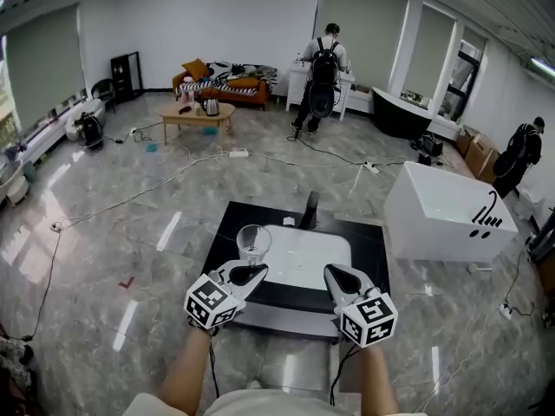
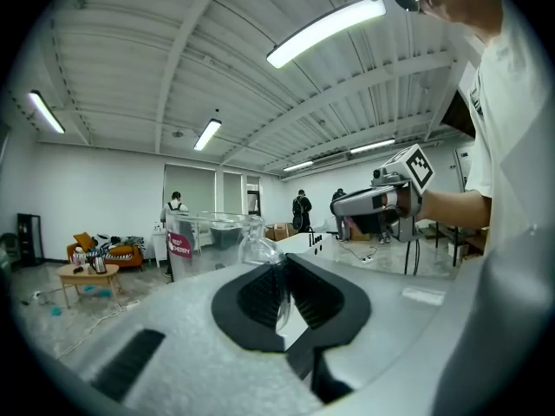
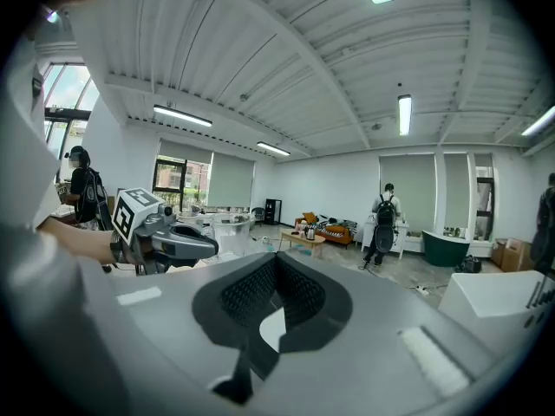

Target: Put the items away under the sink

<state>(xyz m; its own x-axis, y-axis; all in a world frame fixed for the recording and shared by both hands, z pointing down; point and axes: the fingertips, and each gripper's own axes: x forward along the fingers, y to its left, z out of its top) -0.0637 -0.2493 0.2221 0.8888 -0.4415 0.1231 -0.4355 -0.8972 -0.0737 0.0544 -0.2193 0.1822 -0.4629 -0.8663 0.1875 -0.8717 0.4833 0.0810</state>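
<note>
In the head view my left gripper (image 1: 251, 273) is shut on a clear glass (image 1: 253, 243), held over the left end of the white sink basin (image 1: 316, 263) set in a black counter. The left gripper view shows the glass (image 2: 247, 248), with a pink label, pinched by its thin edge between the black pads (image 2: 260, 295). My right gripper (image 1: 336, 274) hovers over the basin's right side, and its jaws are shut with nothing between them (image 3: 276, 267). Each gripper shows in the other's view: the right gripper (image 2: 364, 204) and the left gripper (image 3: 195, 241).
A black faucet (image 1: 310, 208) stands at the back of the sink. A white tub (image 1: 447, 211) sits to the right and a dark tub (image 1: 403, 111) farther back. Cables (image 1: 260, 156) cross the marble floor. People stand at the back (image 1: 324, 72) and far right (image 1: 520, 154).
</note>
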